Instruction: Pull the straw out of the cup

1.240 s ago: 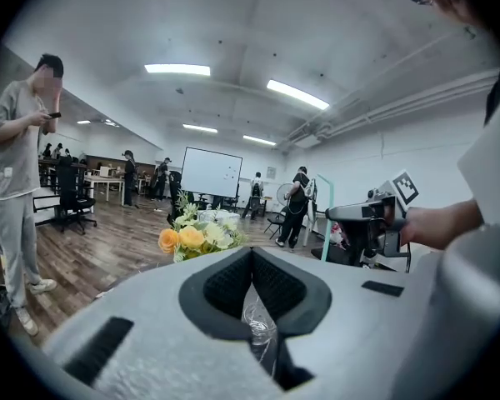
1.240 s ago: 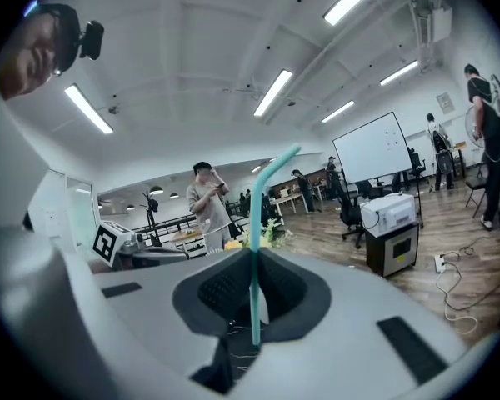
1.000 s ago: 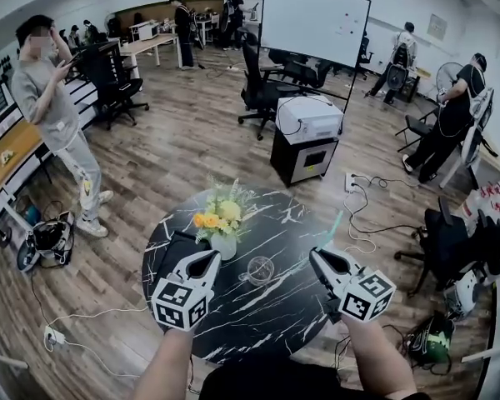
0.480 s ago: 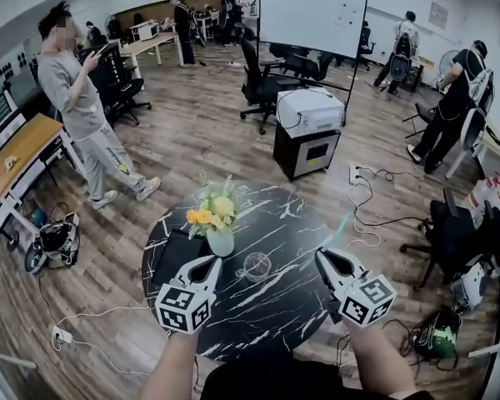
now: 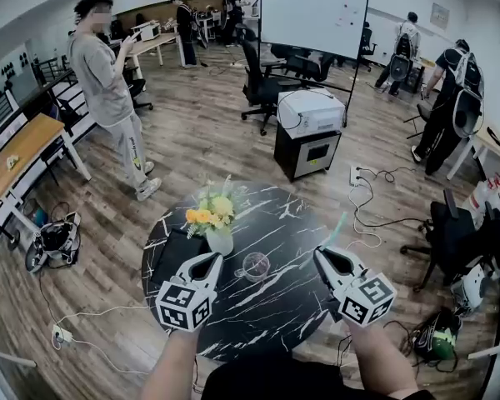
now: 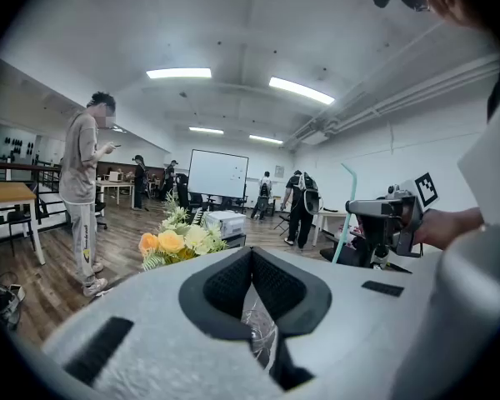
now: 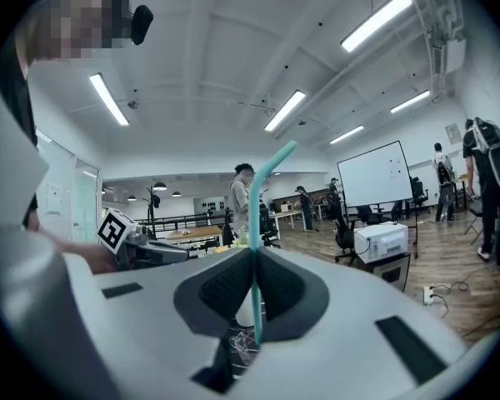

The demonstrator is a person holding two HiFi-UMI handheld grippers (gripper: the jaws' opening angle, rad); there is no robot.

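Observation:
A clear plastic cup stands in the middle of a round black marble table. My right gripper is to the cup's right, shut on a teal straw that slants up and away. In the right gripper view the straw runs upright between the closed pads, with its lower end free below them. It is outside the cup. My left gripper is to the cup's left, apart from it and shut with nothing held. In the left gripper view the cup shows below the closed tips.
A white vase of yellow flowers stands on the table just beyond the left gripper. Past the table are a printer on a black cabinet, office chairs, floor cables and a person in grey looking at a phone.
The person in grey has walked to the right across the room. Both grippers, the cup and the straw stay about where they were.

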